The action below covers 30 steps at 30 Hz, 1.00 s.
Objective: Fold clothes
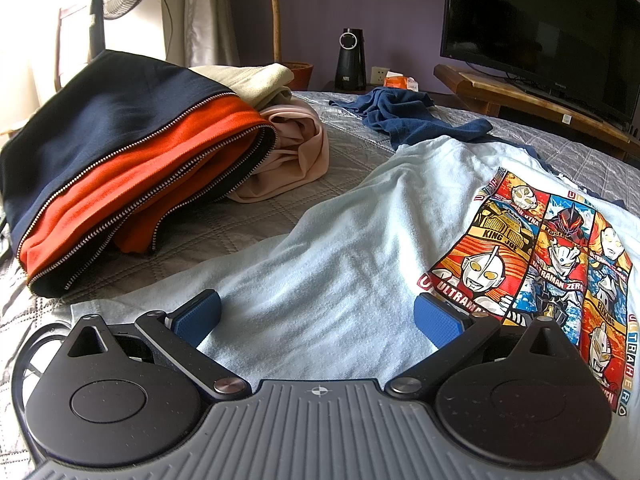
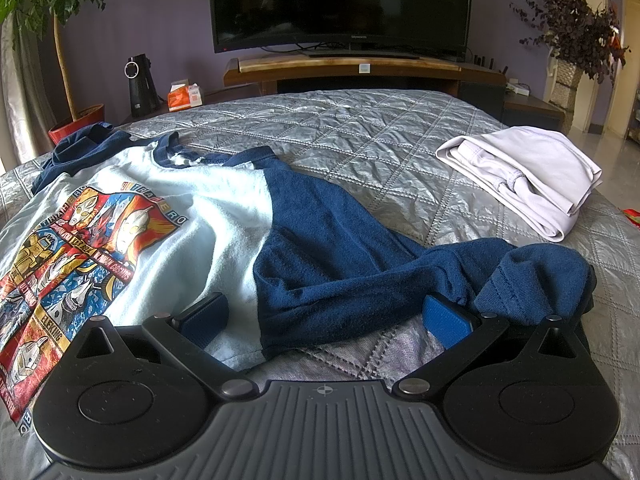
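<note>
A pale blue T-shirt [image 1: 340,240] with a bright cartoon print [image 1: 540,248] and navy sleeves lies spread on the grey quilted bed. My left gripper [image 1: 318,316] stands open just above its hem side, blue pads [image 1: 198,314] wide apart with only cloth below. In the right wrist view the same shirt [image 2: 192,208] shows its navy sleeve [image 2: 340,256] stretched toward the right. My right gripper [image 2: 326,318] is open over that sleeve. The sleeve's cuff end [image 2: 536,280] drapes over the right finger.
A pile of unfolded clothes, navy and orange zip jacket [image 1: 120,176] and pink garment [image 1: 292,156], sits at the left. A folded white garment [image 2: 528,176] lies at the bed's right edge. The TV [image 2: 340,4] on a wooden stand, a speaker [image 2: 140,84] and plants stand beyond the bed [image 2: 360,132].
</note>
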Motion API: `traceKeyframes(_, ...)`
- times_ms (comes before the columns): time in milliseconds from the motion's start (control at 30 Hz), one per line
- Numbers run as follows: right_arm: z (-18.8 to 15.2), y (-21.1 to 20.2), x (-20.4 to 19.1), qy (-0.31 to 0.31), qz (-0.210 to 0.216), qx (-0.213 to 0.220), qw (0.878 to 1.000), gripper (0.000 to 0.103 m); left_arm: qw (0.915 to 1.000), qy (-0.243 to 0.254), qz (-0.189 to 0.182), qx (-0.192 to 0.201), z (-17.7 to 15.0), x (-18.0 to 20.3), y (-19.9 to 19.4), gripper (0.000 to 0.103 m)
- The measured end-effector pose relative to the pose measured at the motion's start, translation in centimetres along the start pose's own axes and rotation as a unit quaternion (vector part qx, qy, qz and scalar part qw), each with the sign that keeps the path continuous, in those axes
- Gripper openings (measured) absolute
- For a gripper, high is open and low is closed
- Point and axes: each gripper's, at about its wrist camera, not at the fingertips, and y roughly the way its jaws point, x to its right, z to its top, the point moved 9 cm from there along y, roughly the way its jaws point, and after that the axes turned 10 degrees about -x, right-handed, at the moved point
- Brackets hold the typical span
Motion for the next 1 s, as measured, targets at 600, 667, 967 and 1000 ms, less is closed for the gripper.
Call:
traceKeyframes(600,0.01,0.00,0.00,0.000,0.000,0.000,1.000,0.103,1.0000,0.000,0.003,0.000,0.03,0.20,0.10,0.103)
traceKeyframes(667,0.01,0.00,0.00,0.000,0.000,0.000,1.000,0.103,1.0000,0.000,0.003,-0.001,0.03,0.39,0.02,0.103)
traceKeyframes(967,0.01,-0.01,0.01,0.000,0.000,0.000,1.000,0.103,1.0000,-0.004,0.001,-0.001,0.08,0.82,-0.05,0.103)
traceKeyframes(1000,0.01,-0.01,0.01,0.000,0.000,0.000,1.000,0.103,1.0000,-0.004,0.002,-0.001,0.07,0.76,-0.06,0.103)
